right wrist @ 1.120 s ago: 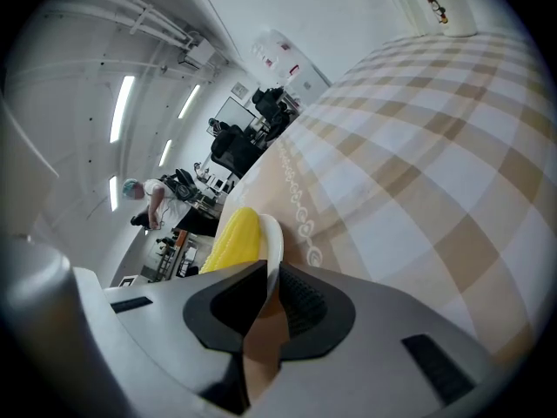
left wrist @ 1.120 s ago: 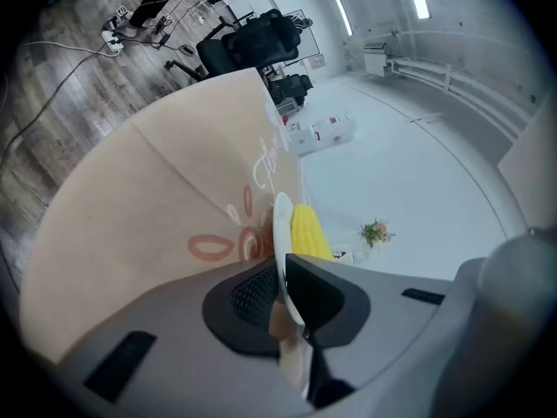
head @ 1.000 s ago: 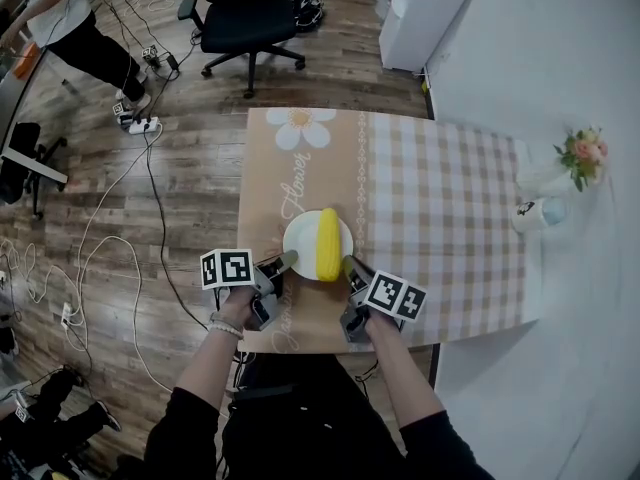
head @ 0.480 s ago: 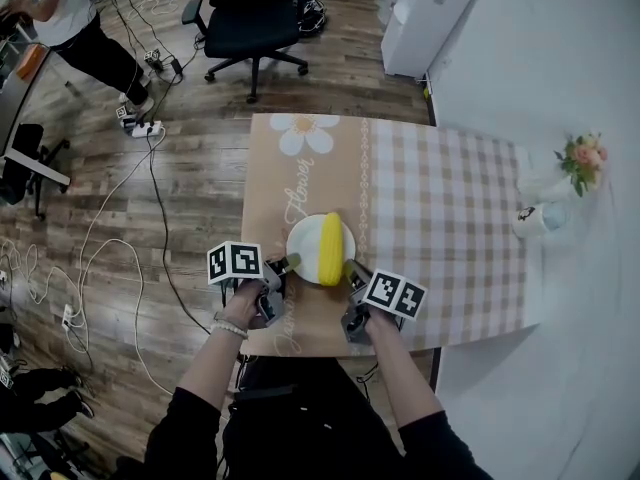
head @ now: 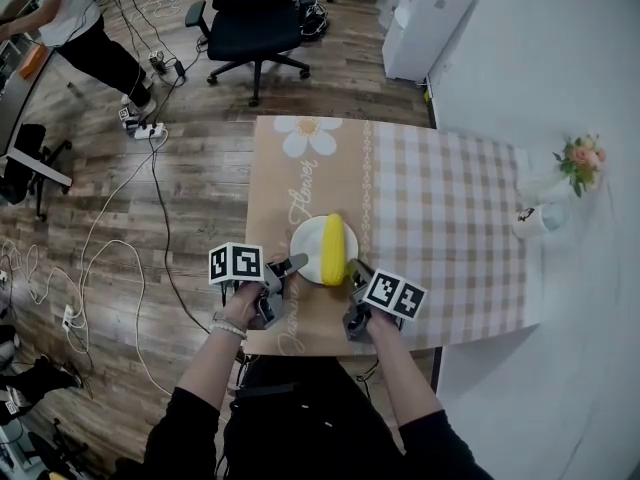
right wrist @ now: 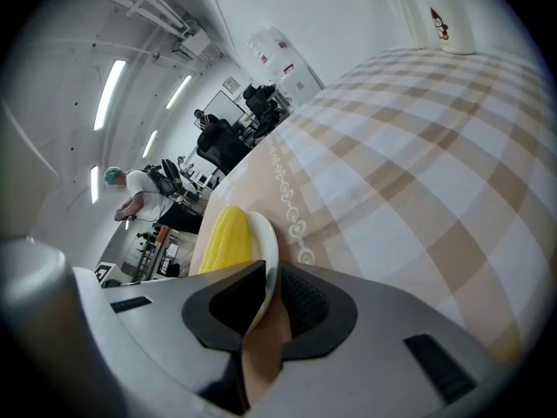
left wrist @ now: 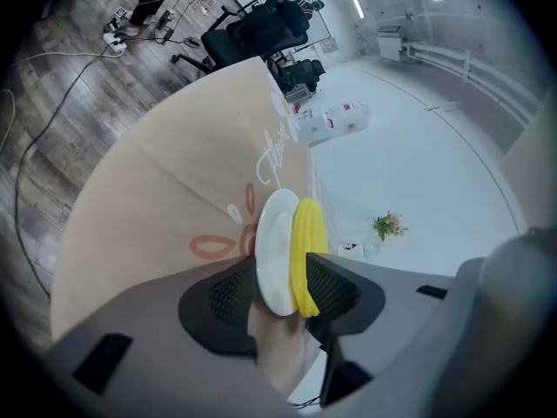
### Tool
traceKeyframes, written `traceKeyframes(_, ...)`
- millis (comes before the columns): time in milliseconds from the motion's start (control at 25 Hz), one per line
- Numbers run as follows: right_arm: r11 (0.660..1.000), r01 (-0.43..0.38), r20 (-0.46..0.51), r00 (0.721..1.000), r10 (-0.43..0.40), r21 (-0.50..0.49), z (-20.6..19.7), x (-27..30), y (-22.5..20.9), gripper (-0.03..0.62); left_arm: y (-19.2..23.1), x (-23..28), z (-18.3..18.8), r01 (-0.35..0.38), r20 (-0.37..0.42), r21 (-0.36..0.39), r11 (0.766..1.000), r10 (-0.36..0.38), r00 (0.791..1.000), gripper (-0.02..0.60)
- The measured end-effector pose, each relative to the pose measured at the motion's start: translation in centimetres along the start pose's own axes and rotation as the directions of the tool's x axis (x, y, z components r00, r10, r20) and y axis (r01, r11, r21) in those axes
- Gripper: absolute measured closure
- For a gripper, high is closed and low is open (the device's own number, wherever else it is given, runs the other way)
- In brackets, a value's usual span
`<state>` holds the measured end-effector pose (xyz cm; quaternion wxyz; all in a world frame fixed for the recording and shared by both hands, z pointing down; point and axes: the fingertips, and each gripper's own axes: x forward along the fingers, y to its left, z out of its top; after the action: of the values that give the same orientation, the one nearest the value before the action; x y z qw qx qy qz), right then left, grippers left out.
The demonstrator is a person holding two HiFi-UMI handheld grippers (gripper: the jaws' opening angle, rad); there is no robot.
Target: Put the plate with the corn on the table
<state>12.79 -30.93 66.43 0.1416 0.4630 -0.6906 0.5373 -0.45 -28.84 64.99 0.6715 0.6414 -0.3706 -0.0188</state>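
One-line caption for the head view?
White plate with corn cob on the table; left gripper jaws just opened around its rim, right gripper grips the other side.

You have the white round plate (head: pixel 306 244) on the cloth-covered table (head: pixel 450 198), near your edge, left of centre. The yellow corn cob (head: pixel 334 249) lies on its right half. The small flower vase (head: pixel 578 163) and white cup (head: pixel 530 217) stand near each other at the table's right edge. The black office chair (head: pixel 250 13) stands beyond the far edge.
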Motion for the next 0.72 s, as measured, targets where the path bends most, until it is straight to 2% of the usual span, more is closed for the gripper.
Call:
traceKeyframes(240,0.998,0.03,0.036,0.999,-0.029,-0.048,0.4,-0.7,-0.3,0.513,1.0,-2.1,0.8,-0.082,0.05,0.123,0.989,0.077,0.996,0.41)
traceKeyframes(280,0.997,0.043,0.061,0.997,-0.039,-0.064,0.7,-0.9,-0.5,0.515,1.1,-2.4,0.9,-0.099,0.059,0.15,0.984,0.091,0.994,0.423)
traceKeyframes(360,0.994,0.066,0.122,0.991,-0.054,-0.091,1.4,-1.7,-0.8,0.533,1.3,-3.1,1.1,-0.142,0.087,0.204,0.969,0.126,0.988,0.496)
traceKeyframes(480,0.99,0.086,0.184,0.981,-0.064,-0.115,2.1,-2.8,-0.8,0.542,1.1,-4.5,1.6,-0.21,0.152,0.3,0.931,0.17,0.974,0.557)
traceKeyframes(600,0.979,0.096,0.217,0.975,-0.056,-0.18,2.7,-3.9,0.1,0.545,-0.3,-5.5,2.0,-0.256,0.209,0.415,0.873,0.182,0.961,0.567)
traceKeyframes(720,0.966,0.094,0.257,0.966,-0.03,-0.241,3.4,-5.0,1.4,0.549,-1.8,-6.3,2.2,-0.27,0.256,0.478,0.836,0.162,0.953,0.568)
